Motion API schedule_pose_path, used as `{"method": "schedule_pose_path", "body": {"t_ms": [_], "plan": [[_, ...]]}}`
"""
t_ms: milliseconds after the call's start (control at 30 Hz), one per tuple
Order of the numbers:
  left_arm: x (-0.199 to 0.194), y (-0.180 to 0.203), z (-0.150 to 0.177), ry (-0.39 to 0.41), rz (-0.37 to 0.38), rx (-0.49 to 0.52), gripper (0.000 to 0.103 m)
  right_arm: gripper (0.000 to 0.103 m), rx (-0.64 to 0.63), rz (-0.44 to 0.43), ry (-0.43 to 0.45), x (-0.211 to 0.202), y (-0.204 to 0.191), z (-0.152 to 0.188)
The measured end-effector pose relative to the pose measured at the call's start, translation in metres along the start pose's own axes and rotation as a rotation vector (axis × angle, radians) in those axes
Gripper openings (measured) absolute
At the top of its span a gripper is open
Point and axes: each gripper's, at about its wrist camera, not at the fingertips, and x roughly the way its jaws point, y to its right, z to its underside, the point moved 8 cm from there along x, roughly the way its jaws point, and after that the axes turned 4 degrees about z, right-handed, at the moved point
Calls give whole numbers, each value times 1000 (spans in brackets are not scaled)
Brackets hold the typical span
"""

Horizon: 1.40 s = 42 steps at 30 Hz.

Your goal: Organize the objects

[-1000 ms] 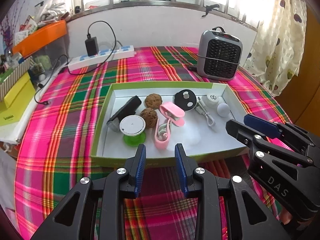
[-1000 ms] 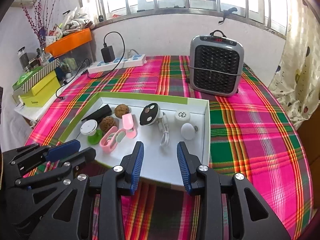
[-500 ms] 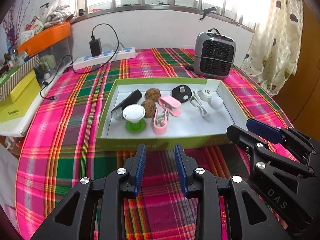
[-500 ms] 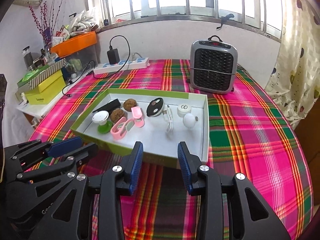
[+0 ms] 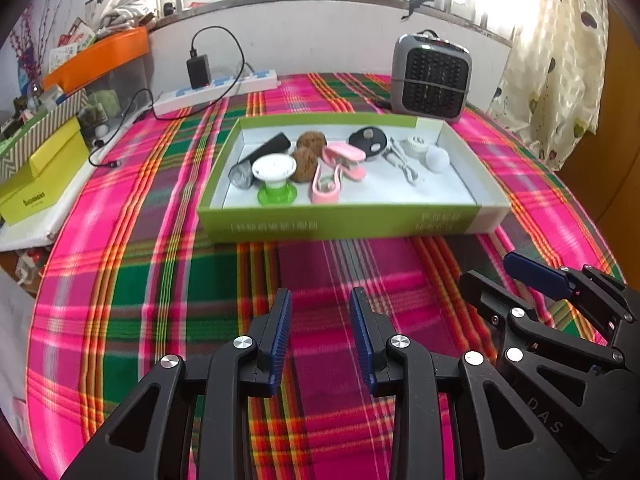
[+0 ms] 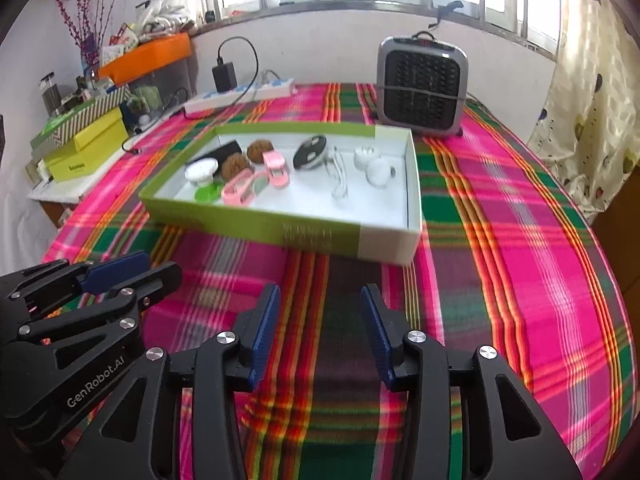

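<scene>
A shallow green box (image 5: 348, 222) (image 6: 280, 228) sits on the plaid cloth and holds several small things: a white and green spool (image 5: 275, 176), two brown walnuts (image 5: 311, 141), pink clips (image 5: 326, 184) (image 6: 240, 190), a black oval piece (image 5: 368, 141), a white cable (image 6: 339, 172) and white round pieces (image 6: 378, 171). My left gripper (image 5: 320, 306) hovers open over bare cloth in front of the box, nothing between its fingers. My right gripper (image 6: 318, 296) hangs beside it near the box's front right corner. Its jaws are opening with nothing between them.
A grey fan heater (image 5: 432, 76) (image 6: 422, 88) stands behind the box. A white power strip (image 5: 216, 94) with a black charger lies at the back left. Yellow boxes (image 5: 38, 184) and an orange tray (image 6: 146, 56) crowd the left edge. A curtain (image 6: 592, 100) hangs at the right.
Both grippers have drawn back from the box, which now looks smaller and farther. The right jaws have spread wider; the left ones kept their gap.
</scene>
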Motion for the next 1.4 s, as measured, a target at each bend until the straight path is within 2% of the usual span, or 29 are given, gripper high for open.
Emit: {"method": "schedule_pose_path", "body": {"t_ms": [367, 733, 900, 1400], "plan": [[3, 2, 22, -24, -33, 0, 28, 48, -5, 31, -36, 2, 4, 22], [2, 3, 24, 4, -48, -4, 28, 52, -6, 63, -32, -2, 8, 29], [2, 4, 25, 21, -58, -8, 28, 56, 1, 75, -24, -4, 9, 31], [1, 5, 27, 27, -59, -13, 30, 58, 1, 78, -18, -5, 10, 33]]}}
